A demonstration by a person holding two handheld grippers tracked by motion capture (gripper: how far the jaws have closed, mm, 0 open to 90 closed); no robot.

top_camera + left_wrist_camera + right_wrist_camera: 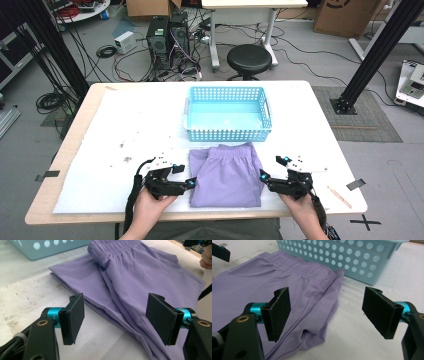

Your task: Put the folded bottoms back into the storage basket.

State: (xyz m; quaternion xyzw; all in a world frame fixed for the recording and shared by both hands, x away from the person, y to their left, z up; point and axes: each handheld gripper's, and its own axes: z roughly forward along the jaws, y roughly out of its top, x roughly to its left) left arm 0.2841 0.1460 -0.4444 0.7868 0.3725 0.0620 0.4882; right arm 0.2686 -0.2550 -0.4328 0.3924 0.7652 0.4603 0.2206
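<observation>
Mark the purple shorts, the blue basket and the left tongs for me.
purple shorts [227,177]: high view, middle of the folded fabric.
blue basket [228,134]: high view, near wall.
left tongs [115,317]: left gripper view, midway between the two open black tips.

The worktop [320,107] is pale wood with rounded corners, covered almost wholly by a stained white sheet [130,125]. On the sheet lie folded purple shorts [227,177] near the front edge and a light blue perforated basket [227,114] just behind them.
</observation>
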